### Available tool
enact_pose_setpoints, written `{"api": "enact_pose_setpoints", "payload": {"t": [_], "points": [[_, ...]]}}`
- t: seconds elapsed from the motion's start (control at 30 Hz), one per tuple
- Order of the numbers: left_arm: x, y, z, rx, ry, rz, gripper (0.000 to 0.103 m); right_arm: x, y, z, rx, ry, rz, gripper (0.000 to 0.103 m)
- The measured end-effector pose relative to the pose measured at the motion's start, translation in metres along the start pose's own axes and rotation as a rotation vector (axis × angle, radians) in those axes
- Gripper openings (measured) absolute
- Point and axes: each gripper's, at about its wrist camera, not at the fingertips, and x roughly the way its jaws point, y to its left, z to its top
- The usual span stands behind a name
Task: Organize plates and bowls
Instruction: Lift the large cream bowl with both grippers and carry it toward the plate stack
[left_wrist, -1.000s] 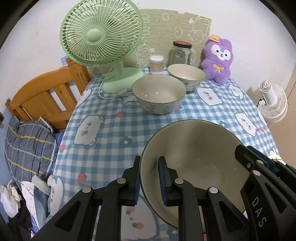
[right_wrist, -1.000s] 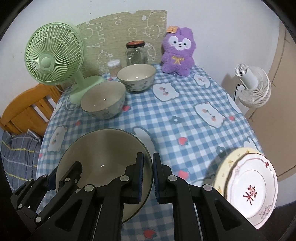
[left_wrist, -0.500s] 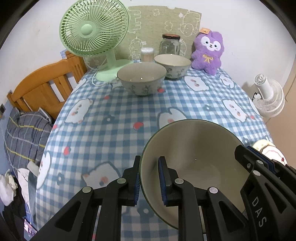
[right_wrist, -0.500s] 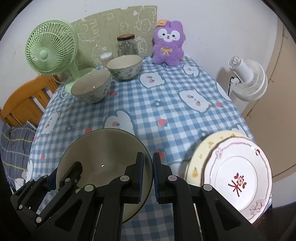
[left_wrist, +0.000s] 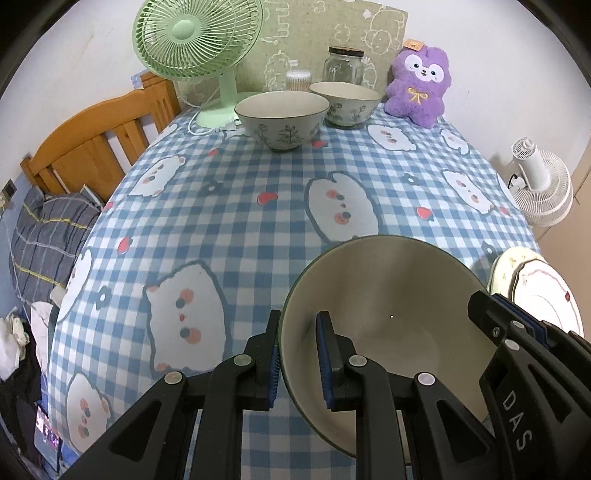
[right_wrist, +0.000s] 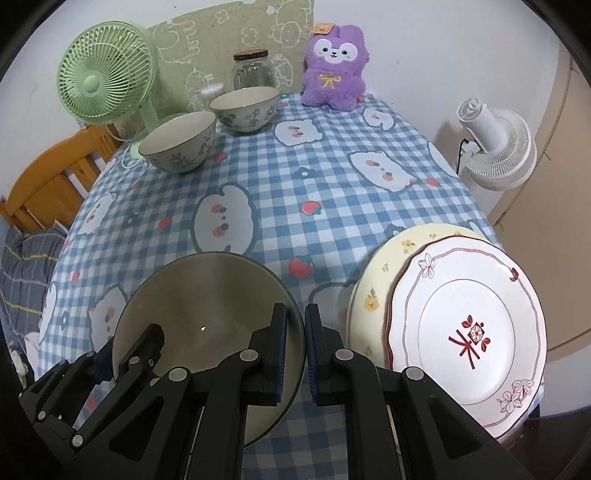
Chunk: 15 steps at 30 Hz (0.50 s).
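Both grippers angled down: left gripper (left_wrist: 298, 360) and right gripper (right_wrist: 295, 349) each pinch a rim between 2 fingers.

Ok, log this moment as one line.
left tongs: shut on big bowl rim | right tongs: shut on opposite rim | plates: stacked beside bowl

A lived-in bedroom at home

Wooden bed frame (left_wrist: 92, 147), striped bedding (left_wrist: 44, 236), purple plush toy (right_wrist: 334, 72) — and a cartoon-print checked tablecloth (left_wrist: 240, 221).
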Motion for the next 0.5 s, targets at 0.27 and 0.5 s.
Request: {"api": "enact_pose_setpoints", "payload": {"t": [0.27,0.5], "points": [[-0.004,-0.004,-0.012,-0.010,0.006,0.017,0.015,-0.001,-0.006,-0.009,0.009,0.022,0.026,0.014],[-0.005,-0.005,-0.014,-0.027,0.020,0.006,0.034,0.001,-0.008,-0.010,0.010,0.050,0.058,0.019]]}}
